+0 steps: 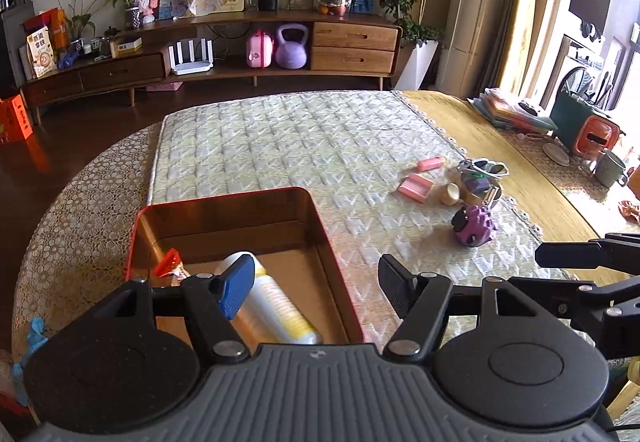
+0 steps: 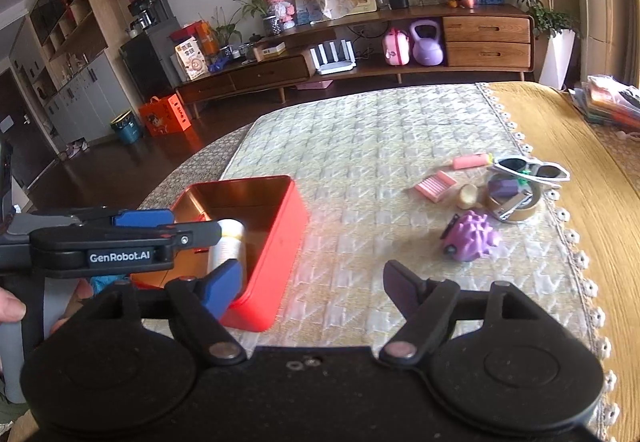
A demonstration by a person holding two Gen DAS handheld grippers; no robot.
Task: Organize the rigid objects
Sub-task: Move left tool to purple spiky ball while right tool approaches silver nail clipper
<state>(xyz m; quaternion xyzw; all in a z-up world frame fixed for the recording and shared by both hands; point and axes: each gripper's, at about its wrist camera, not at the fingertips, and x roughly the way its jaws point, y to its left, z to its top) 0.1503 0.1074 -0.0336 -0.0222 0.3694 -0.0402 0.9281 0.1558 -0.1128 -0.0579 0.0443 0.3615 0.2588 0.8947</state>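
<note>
Both my left gripper [image 1: 316, 286] and right gripper [image 2: 312, 284] stand partly open, nothing between the jaws; the white bottle [image 1: 272, 306] already lies in the red tin box [image 1: 240, 202] beside a small red item [image 1: 168, 262]. Remaining pile sits well apart on the quilted mat [image 1: 300, 146]: purple spiky toy [image 2: 472, 236], pink comb [image 2: 434, 184], pink tube [image 2: 470, 161], white sunglasses [image 2: 528, 168]. The toy looks light, likely rubbery and rolly, so I'd pinch across its body; the sunglasses look fragile, take them at the bridge.

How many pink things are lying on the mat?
2: a pink tube farther back, left of the sunglasses, and a flat pink ridged piece nearer, left of the small wooden cup. The pile may hide more.
</note>
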